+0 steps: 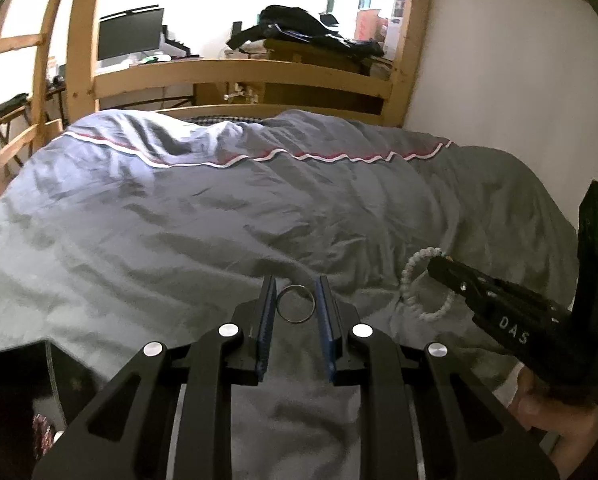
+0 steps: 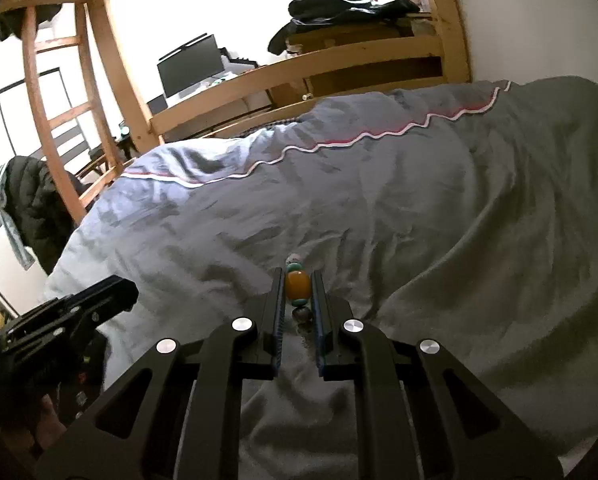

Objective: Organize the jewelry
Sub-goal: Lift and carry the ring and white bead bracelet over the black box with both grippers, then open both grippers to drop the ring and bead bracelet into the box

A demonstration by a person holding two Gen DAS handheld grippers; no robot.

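Note:
A thin metal ring (image 1: 295, 322) stands upright between the blue pads of my left gripper (image 1: 296, 285), which is shut on it above the grey duvet (image 1: 219, 220). At the right of the left wrist view, my right gripper (image 1: 439, 266) holds a white bead bracelet (image 1: 407, 272) that hangs as a loop from its tip. In the right wrist view my right gripper (image 2: 297, 274) is shut on the bracelet's large orange bead (image 2: 297, 285), with turquoise beads at either end of it. My left gripper (image 2: 125, 294) shows at the left edge there.
A dark box (image 1: 19, 380) sits at the lower left on the bed. A wooden bunk frame (image 1: 239, 76) and ladder (image 2: 47, 120) border the far side. A desk with a monitor (image 1: 131, 36) stands beyond, and a white wall (image 1: 499, 80) runs along the right.

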